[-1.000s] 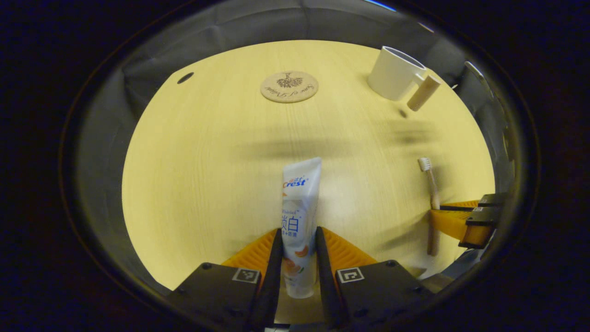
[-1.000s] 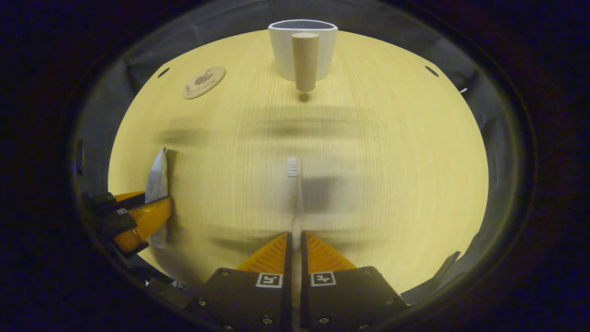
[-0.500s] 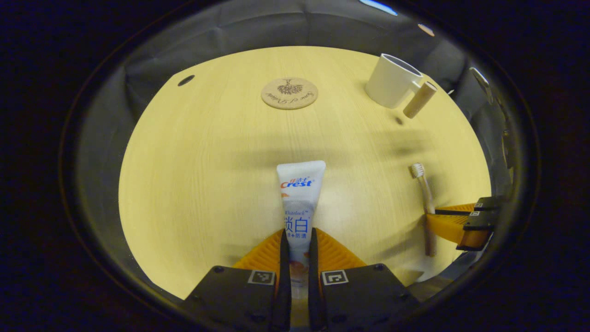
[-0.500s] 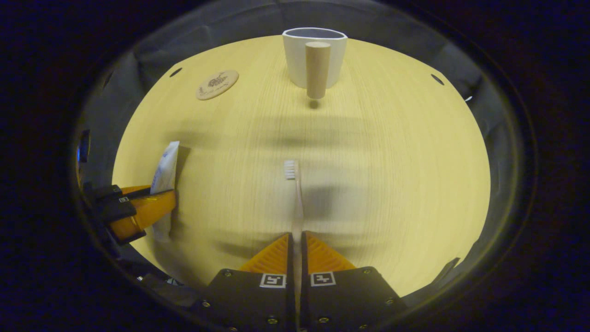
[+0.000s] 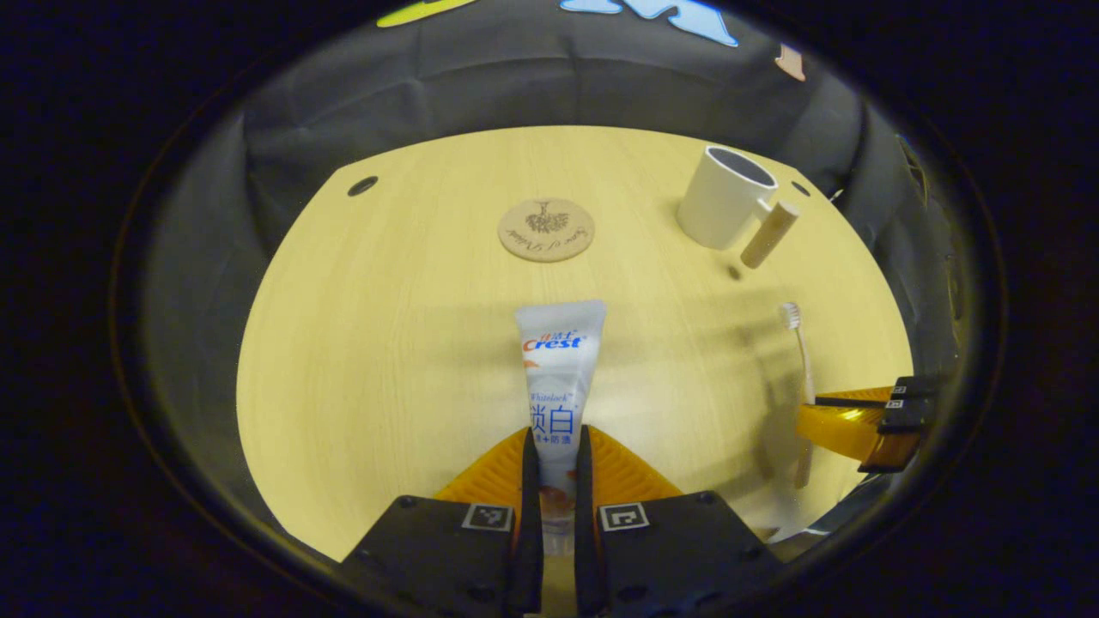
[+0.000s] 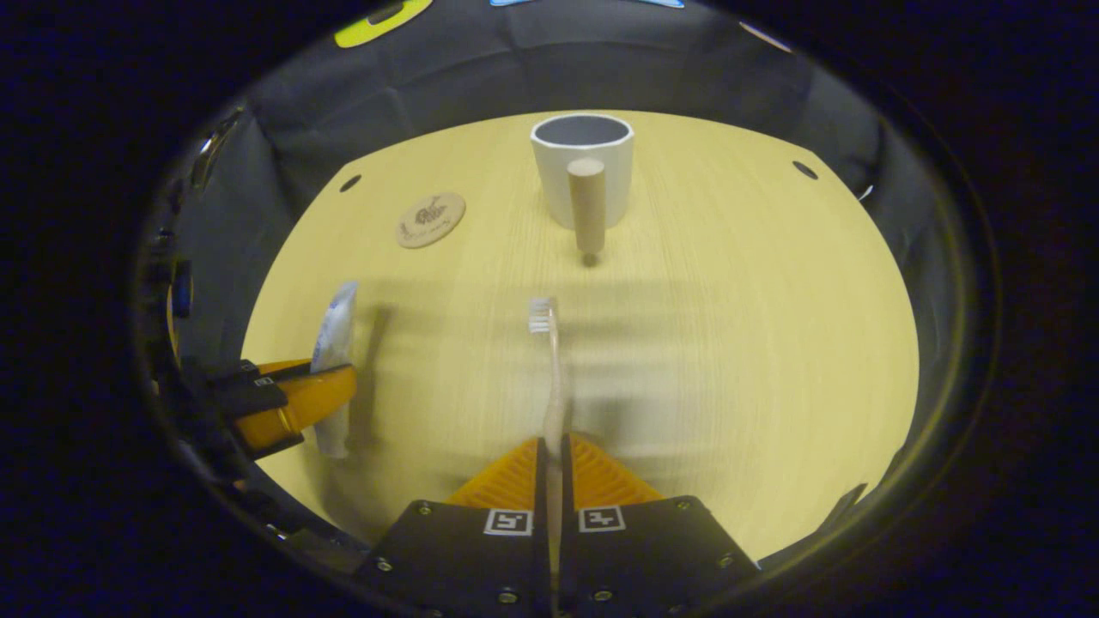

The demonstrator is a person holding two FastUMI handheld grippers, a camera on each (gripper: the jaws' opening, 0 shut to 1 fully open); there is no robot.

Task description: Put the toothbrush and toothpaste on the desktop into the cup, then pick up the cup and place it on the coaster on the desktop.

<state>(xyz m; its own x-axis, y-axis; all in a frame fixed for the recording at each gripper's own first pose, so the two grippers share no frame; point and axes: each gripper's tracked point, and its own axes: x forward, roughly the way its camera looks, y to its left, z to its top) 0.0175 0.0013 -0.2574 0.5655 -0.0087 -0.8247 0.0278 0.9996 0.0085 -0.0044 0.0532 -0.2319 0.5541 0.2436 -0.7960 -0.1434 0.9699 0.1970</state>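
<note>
We are looking along the left gripper [image 5: 550,446] first, and its two fingers are pressing in on the toothpaste [image 5: 556,369] from both sides, pinching the lower part of the tube while the flat crimped end is pointing forward, away from us. Over in the right gripper view, the right gripper [image 6: 555,451] is doing the same job on the toothbrush [image 6: 550,378]: the fingers are squeezing the handle with almost no gap between them, and the bristled head is sticking out ahead, facing left. We are seeing both tools above the pale wooden desktop [image 5: 386,343], their shadows falling on the wood beneath; in the right gripper view the tube's shadow is lying just beside it on the wood. At the right edge of the left gripper view we are catching the other gripper side-on with the brush standing up through it; at the left edge of the right gripper view the tube is showing edge-on in its clamp. Farther out, the round coaster [image 5: 546,229] is lying flat near the middle of the desktop. Farthest of all, the white cup [image 6: 582,167] is standing upright to the right of the coaster, well apart from it, its wooden handle [image 6: 587,204] pointing back toward the right gripper.
</note>
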